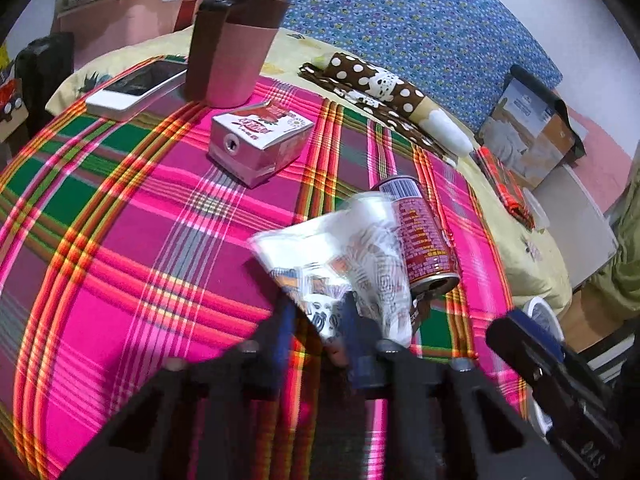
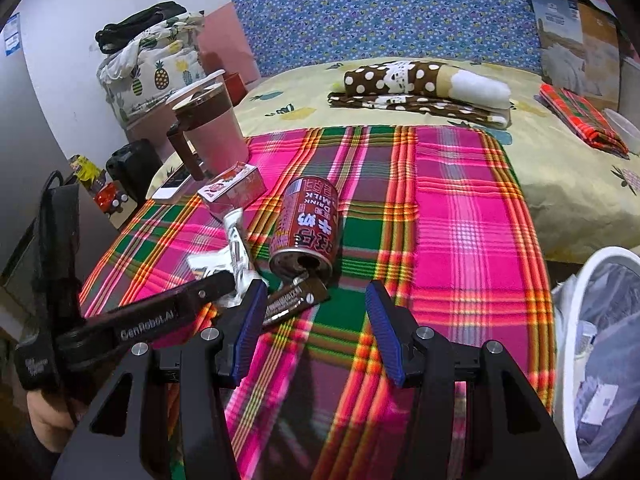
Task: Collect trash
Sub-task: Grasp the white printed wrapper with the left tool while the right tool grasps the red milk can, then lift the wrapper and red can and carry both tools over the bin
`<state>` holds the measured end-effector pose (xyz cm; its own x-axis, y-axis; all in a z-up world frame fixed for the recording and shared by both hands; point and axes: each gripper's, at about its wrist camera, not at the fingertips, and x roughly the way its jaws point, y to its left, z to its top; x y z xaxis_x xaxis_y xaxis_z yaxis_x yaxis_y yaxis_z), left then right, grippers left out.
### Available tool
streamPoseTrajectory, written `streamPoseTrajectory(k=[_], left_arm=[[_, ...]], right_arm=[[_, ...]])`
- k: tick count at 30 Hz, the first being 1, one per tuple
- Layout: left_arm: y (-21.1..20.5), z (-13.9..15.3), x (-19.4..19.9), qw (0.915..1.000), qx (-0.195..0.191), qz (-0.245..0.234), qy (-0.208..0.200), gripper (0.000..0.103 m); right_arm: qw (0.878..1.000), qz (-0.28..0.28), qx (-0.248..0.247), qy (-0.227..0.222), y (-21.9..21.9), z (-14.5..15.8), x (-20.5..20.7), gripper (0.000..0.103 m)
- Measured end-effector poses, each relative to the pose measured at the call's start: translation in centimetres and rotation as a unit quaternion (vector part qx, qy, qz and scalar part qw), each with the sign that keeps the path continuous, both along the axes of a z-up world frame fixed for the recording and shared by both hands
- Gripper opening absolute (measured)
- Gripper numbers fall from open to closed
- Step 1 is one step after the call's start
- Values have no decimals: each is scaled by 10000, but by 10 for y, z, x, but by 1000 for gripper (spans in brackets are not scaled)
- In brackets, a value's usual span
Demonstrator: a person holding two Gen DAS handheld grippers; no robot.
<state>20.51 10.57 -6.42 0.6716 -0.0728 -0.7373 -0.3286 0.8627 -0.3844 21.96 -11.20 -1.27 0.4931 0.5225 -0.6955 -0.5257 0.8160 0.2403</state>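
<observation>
My left gripper [image 1: 318, 312] is shut on a crumpled white printed wrapper [image 1: 340, 256] and holds it just above the plaid cloth [image 1: 120, 240]; the wrapper also shows in the right wrist view [image 2: 236, 252]. A red milk-drink can [image 1: 424, 232] lies on its side right behind the wrapper, also in the right wrist view [image 2: 308, 228]. A brown snack wrapper [image 2: 296, 300] lies flat in front of the can's mouth. A small pink drink carton [image 1: 260, 140] sits farther back. My right gripper [image 2: 316, 320] is open and empty, just short of the can and brown wrapper.
A white trash bin [image 2: 576, 340] with a liner stands at the right off the bed edge. A pink mug [image 1: 240, 44], a white phone [image 1: 136, 88], a brown polka-dot roll [image 1: 380, 80], folded plaid cloth [image 2: 584, 120] and a box [image 1: 528, 128] sit further back.
</observation>
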Motion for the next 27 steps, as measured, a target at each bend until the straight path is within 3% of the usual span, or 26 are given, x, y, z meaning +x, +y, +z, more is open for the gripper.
streamPoseTrajectory(k=[9, 14, 27], left_arm=[[8, 13, -12, 9987, 453, -130, -190, 10], [20, 17, -19, 9975, 656, -63, -241, 9], [27, 8, -14, 9977, 663, -108, -64, 12]], right_arm=[[9999, 57, 76, 111, 16, -8, 16, 54], [9998, 37, 79, 170, 25, -12, 25, 62], [9991, -46, -205, 382, 38, -26, 40, 63]])
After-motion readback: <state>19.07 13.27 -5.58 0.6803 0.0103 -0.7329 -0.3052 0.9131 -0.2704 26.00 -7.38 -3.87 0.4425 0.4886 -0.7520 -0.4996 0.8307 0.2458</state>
